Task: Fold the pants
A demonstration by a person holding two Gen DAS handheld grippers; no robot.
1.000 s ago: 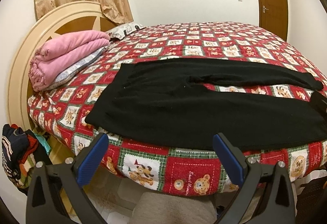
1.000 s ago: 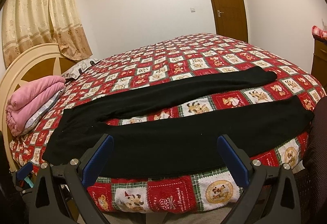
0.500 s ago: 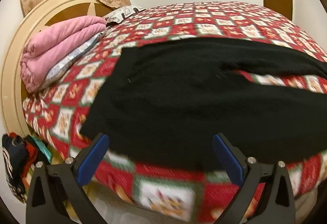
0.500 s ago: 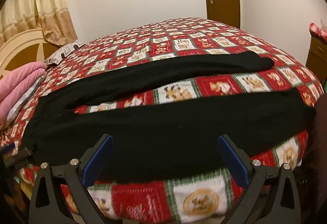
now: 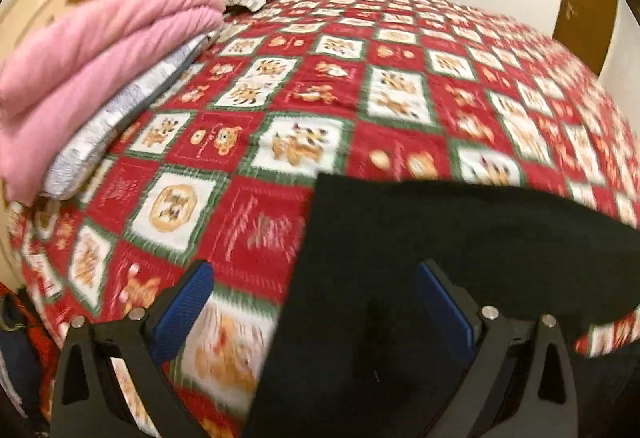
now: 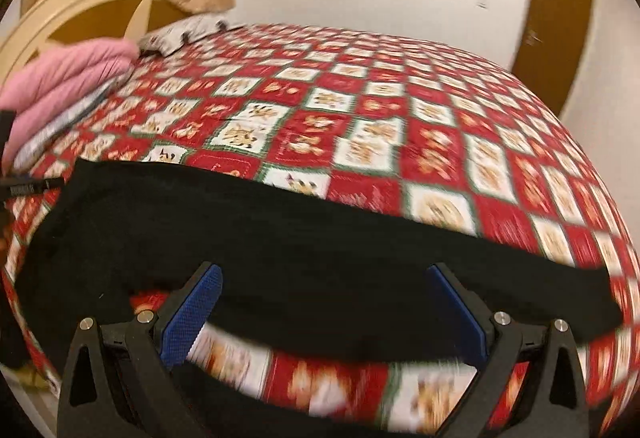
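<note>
The black pants (image 6: 304, 258) lie flat along the near edge of the bed (image 6: 400, 142), long way running left to right, with the wide-open left gripper (image 5: 316, 314) at their left end and the wide-open right gripper (image 6: 320, 314) just over their middle.

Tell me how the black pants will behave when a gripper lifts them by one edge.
Probably floppy: the black pants lie flat and follow the curve of the bed cover. Likely light; the unheld part should sag and drag.
</note>
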